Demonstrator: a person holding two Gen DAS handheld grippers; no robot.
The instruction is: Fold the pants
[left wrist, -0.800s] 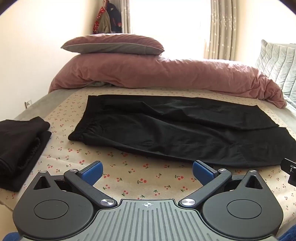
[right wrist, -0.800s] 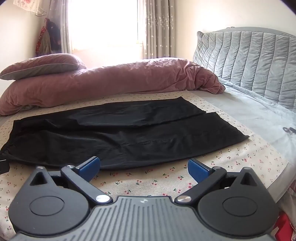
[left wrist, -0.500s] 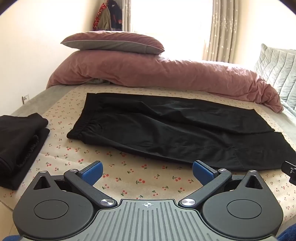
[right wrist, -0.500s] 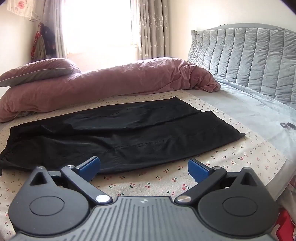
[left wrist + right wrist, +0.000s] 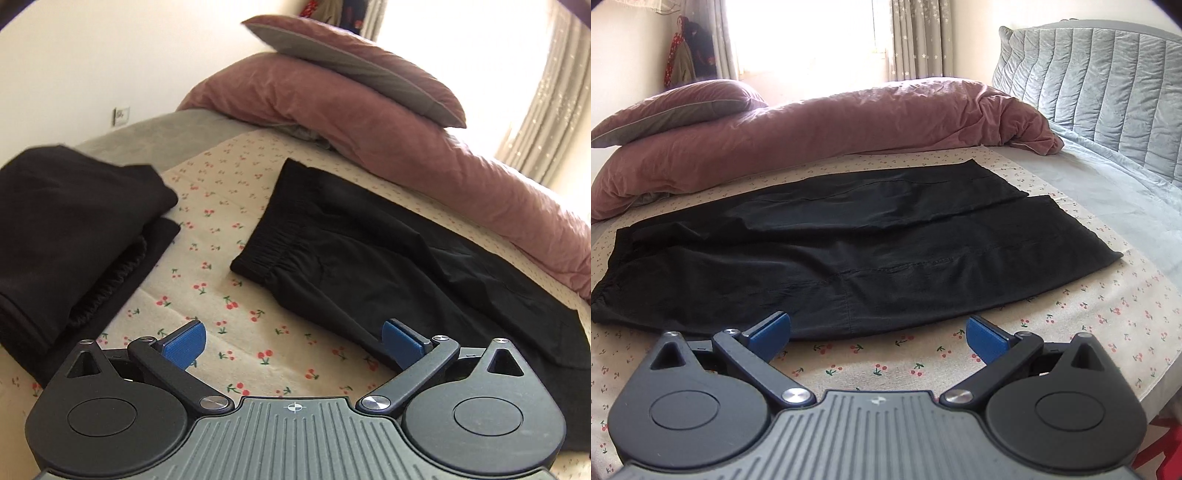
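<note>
Right wrist view: black pants (image 5: 849, 251) lie flat and unfolded on the cherry-print sheet (image 5: 1071, 314) of the bed, waistband at the left, 2 leg hems at the right, far leg partly overlapping the near one. Right gripper (image 5: 878, 334) hovers just short of the near edge, fingers spread wide, grasping nothing. Left wrist view: left gripper (image 5: 293, 341) sits near the elastic waistband (image 5: 273, 251), fingers released and empty; its right blue pad (image 5: 400, 345) overlaps the pants' near edge. Folded dark garment stack (image 5: 74, 236) lies left of the pants, apart from them. Pink duvet (image 5: 831, 125) and pillow (image 5: 676, 107) lie behind; grey quilted headboard (image 5: 1100, 88) at right.
</note>
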